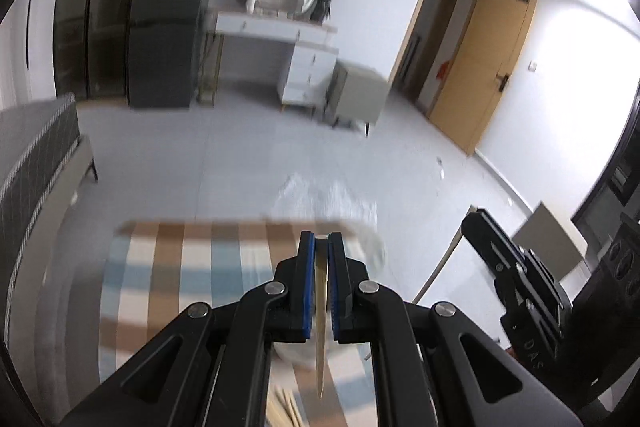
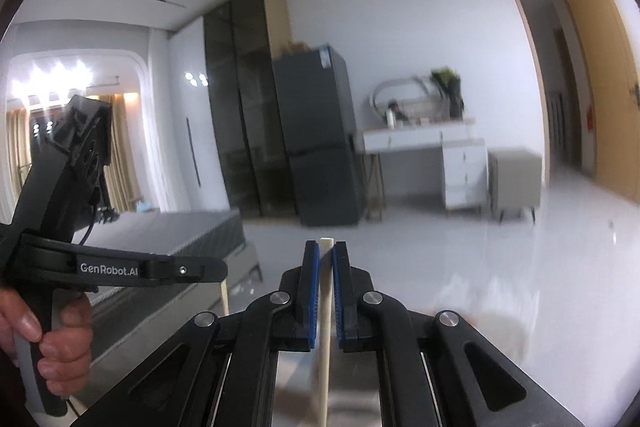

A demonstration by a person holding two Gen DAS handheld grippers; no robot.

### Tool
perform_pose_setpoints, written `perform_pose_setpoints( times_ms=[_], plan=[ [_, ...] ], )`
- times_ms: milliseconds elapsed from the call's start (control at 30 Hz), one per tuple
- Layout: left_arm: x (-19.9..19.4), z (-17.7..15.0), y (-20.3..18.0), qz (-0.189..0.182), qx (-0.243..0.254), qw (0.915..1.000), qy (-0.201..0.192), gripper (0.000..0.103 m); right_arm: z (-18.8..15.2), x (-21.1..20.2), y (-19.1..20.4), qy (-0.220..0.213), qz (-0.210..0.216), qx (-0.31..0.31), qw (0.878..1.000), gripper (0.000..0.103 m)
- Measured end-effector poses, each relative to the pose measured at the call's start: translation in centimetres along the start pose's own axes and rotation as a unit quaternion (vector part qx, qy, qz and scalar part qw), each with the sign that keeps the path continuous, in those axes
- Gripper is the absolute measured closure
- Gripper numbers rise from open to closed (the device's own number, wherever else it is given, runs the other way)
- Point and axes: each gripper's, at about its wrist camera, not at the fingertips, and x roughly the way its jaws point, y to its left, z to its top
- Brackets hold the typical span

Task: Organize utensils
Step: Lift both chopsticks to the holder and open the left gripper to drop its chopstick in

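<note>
Chopsticks [image 1: 321, 307] sit clamped above a striped tablecloth [image 1: 192, 267], fridge [image 1: 168, 27] beyond.

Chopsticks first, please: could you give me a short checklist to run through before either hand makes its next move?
1. Left tongs shut on a chopstick: ok.
2. Right tongs shut on a chopstick: ok.
3. Left chopstick hangs below the pads, pointed end down: ok.
4. Both tongs lifted off the striped tablecloth: ok.
5. Holder or tray for the chopsticks in view: not ok, none visible.
6. More sticks left at the frame's bottom edge: cannot tell, blurred.
</note>
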Motion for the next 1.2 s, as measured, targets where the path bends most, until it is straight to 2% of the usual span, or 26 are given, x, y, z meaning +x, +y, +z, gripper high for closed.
perform_pose_setpoints(
  times_ms=[100,300,533,633,1000,1200],
  plan=[
    [1.1,2.1,0.6,-0.003,-0.004,0.9993,-0.036,0.101,0.9,2.3,-0.2,-0.022,0.000,-0.019,1.000,0.097],
    [4.3,3.4,1.9,-0.003,0.005,0.9975,-0.071,0.101,-0.6,6.3,-0.7,-0.020,-0.004,-0.032,0.999,0.097],
    [8.5,1.7,3.5,-0.021,-0.007,0.9973,-0.070,0.101,-2.8,9.2,-2.1,-0.005,-0.008,-0.019,1.000,0.097],
    [8.7,0.8,3.8,-0.035,-0.003,0.9964,-0.078,0.101,-3.5,10.0,-2.8,0.004,-0.007,-0.017,1.000,0.097],
    [8.5,0.0,2.9,-0.035,0.023,0.9960,-0.079,0.101,-6.6,10.6,-3.6,0.042,0.010,-0.016,0.999,0.097],
    [8.3,-0.6,2.5,-0.040,0.035,0.9967,-0.062,0.101,-7.1,10.3,-3.8,0.058,0.019,-0.005,0.998,0.097]
  ],
)
